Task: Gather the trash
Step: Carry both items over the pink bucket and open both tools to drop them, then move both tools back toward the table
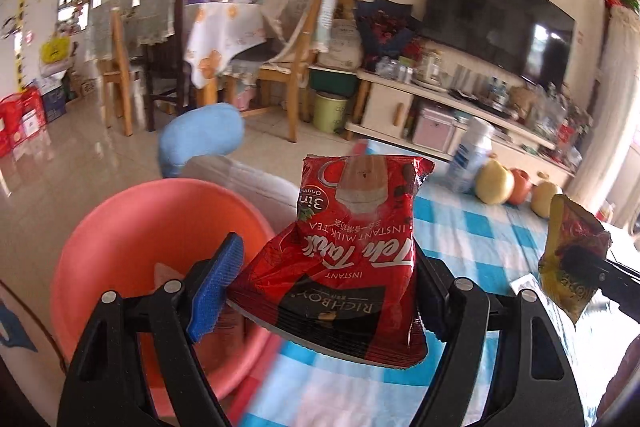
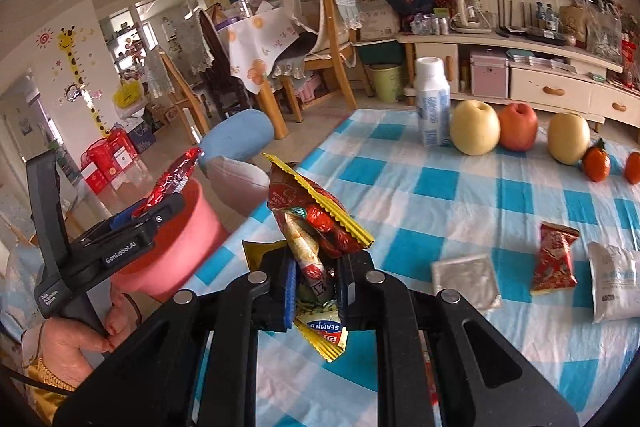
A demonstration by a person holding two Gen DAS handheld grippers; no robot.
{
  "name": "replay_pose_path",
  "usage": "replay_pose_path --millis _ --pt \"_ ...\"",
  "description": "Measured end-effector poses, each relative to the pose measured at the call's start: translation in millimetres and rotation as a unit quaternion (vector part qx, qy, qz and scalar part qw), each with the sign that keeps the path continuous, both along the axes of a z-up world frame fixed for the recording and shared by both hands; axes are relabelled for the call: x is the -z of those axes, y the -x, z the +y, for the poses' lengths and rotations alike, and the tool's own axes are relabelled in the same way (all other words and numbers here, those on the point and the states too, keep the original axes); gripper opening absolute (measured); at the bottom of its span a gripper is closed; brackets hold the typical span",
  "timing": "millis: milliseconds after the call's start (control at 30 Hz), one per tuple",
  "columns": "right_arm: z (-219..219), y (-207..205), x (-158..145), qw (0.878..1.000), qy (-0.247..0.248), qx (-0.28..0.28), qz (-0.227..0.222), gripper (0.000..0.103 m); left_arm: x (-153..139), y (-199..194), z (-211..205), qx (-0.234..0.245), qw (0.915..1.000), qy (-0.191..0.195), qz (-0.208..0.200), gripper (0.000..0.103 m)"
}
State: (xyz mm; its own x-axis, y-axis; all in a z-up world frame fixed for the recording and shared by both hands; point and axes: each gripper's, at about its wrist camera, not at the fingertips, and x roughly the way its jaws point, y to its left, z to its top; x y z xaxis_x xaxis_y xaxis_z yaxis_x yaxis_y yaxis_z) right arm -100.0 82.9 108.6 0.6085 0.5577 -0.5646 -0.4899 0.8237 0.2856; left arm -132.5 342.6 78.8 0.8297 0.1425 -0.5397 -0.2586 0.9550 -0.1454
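My left gripper [image 1: 328, 259] is shut on a red instant milk tea packet [image 1: 352, 251], which it holds upright beside the rim of a pink basin [image 1: 120, 247]. The basin stands at the table's left edge, and something pale lies inside it. My right gripper [image 2: 316, 259] is shut on a crumpled yellow-edged snack wrapper [image 2: 316, 219] above the checked cloth. In the right wrist view the left gripper [image 2: 160, 207] shows at the left with the red packet [image 2: 176, 175] over the basin [image 2: 192, 227]. In the left wrist view the yellow wrapper [image 1: 568, 255] hangs at the right.
On the blue-and-white checked tablecloth [image 2: 440, 183] lie a silver packet [image 2: 466, 281], a red packet [image 2: 554, 259] and a white packet [image 2: 614, 283]. A white bottle [image 2: 432, 103], pears, an apple and oranges stand at the far edge. A hand [image 2: 76, 343] grips the left handle.
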Motion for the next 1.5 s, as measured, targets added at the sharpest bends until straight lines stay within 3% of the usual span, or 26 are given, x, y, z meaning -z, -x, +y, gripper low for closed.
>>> replay_pose_path --millis 200,333,567,600,633,667,700,833,967,1167,1500 --pt "78 -7 -13 0.998 -0.007 -0.068 -0.002 0.017 8 12 66 -0.09 0.9955 0.027 0.005 0.078" --pt "131 -10 -18 0.994 -0.012 -0.11 -0.005 0.017 17 23 107 -0.155 0.9864 0.052 0.013 0.078" --pt "202 -13 -16 0.987 -0.015 -0.16 0.003 0.018 29 37 151 -0.205 0.9746 0.088 0.021 0.079" --pt "211 -15 -12 0.986 -0.012 -0.168 0.011 0.02 30 36 155 -0.21 0.9734 0.09 0.024 0.081" --pt "218 -17 -7 0.986 -0.005 -0.167 0.017 0.032 31 36 158 -0.212 0.9726 0.092 0.024 0.083" --pt "222 -17 -3 0.986 -0.003 -0.163 0.022 0.05 32 37 158 -0.214 0.9721 0.093 0.024 0.085" --pt "223 -18 1 0.986 -0.008 -0.162 0.028 0.055 32 38 160 -0.217 0.9715 0.092 0.022 0.091" --pt "209 -13 5 0.99 -0.016 -0.139 0.026 0.075 32 37 162 -0.233 0.9687 0.084 0.021 0.092" --pt "182 -9 5 0.994 -0.017 -0.105 0.02 0.081 28 37 158 -0.24 0.9677 0.075 0.015 0.093" --pt "140 0 1 0.998 -0.025 -0.063 0.01 0.083 24 40 148 -0.242 0.9681 0.065 0.003 0.093" --pt "105 29 -6 1.0 -0.016 -0.025 -0.002 0.084 6 40 123 -0.243 0.9701 0.0 0.006 0.093"
